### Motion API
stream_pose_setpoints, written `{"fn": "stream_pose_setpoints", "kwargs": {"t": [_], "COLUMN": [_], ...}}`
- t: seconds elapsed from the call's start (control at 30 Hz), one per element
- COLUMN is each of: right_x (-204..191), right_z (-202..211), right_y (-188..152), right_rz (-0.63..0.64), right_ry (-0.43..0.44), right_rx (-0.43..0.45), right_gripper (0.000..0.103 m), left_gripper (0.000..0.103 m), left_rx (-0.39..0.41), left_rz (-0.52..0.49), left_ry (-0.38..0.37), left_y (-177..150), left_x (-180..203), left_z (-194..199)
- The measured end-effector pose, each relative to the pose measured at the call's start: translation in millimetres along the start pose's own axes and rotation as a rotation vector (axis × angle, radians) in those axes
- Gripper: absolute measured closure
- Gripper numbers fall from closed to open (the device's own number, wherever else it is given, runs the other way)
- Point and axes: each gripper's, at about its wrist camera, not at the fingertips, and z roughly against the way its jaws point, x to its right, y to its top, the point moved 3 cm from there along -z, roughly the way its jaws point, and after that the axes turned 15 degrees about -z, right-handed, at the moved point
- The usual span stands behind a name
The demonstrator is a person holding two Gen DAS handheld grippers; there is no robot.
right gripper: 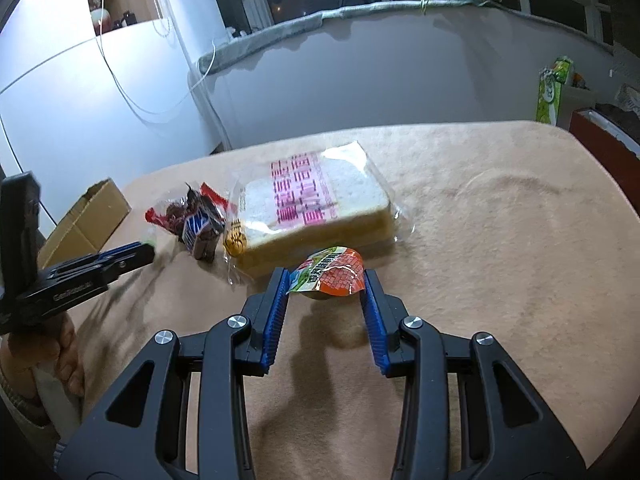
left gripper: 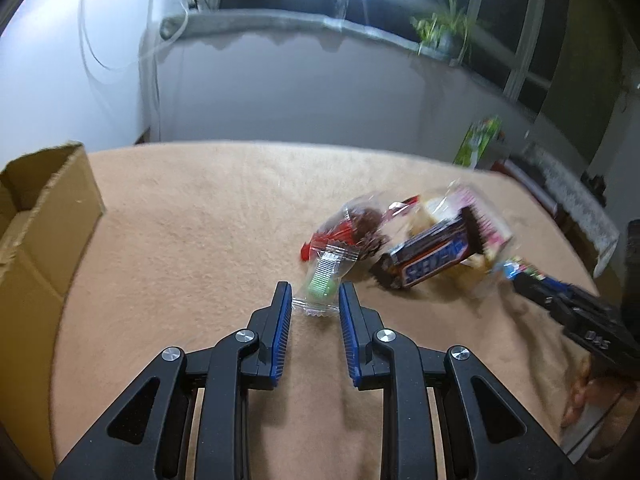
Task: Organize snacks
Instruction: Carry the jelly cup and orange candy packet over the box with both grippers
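My left gripper [left gripper: 314, 294] is open around the near end of a clear wrapped green candy [left gripper: 325, 282] that lies on the tan cloth. Beyond it lie a Snickers bar [left gripper: 430, 259], a clear pack of dark red snacks [left gripper: 360, 226] and a bagged loaf of sliced bread [right gripper: 316, 204]. My right gripper [right gripper: 326, 284] stands around a small orange and green jelly cup [right gripper: 330, 274], pads at its sides and touching or nearly so; the cup looks raised a little above the cloth. The Snickers bar [right gripper: 198, 230] also shows in the right wrist view.
An open cardboard box [left gripper: 44, 216] stands at the table's left edge; it also shows in the right wrist view [right gripper: 86, 220]. The tan cloth [right gripper: 500, 240] covers the table. A green carton [right gripper: 554, 90] and a red box [right gripper: 600, 136] stand off the far right edge.
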Motion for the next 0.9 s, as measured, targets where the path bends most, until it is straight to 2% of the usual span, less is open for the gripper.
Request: {"fn": "stream_pose_setpoints", "kwargs": {"t": [0.3,0.5,0.73,0.9], "right_x": [3.2,-7.9,-57.5,-103.2], "right_z": [14.8,45.0,68.9,80.6], "right_y": [1.5,-24.1,-33.9,-32.7], "right_rz": [-0.031,-0.047,0.039,0.108], "right_ry": [-0.015,0.008,0.052,0.098], "right_rx": [0.064,0.115,0.136,0.152], "right_gripper": [0.065,0.065,0.065,0.065], "left_gripper": [0.081,0.081,0.081,0.081], "left_rx": [0.064,0.12,0.201,0.232], "left_rz": [0.082,0.072,0.099,0.128], "left_ry": [0.017,0.084,0.188,0.217], "left_y": [-38.8,-47.8,-51.3,-58.6], "left_x": [2.8,-3.8,-28.0,-46.3], "left_z": [52.6,103.3,154.0,173.7]}}
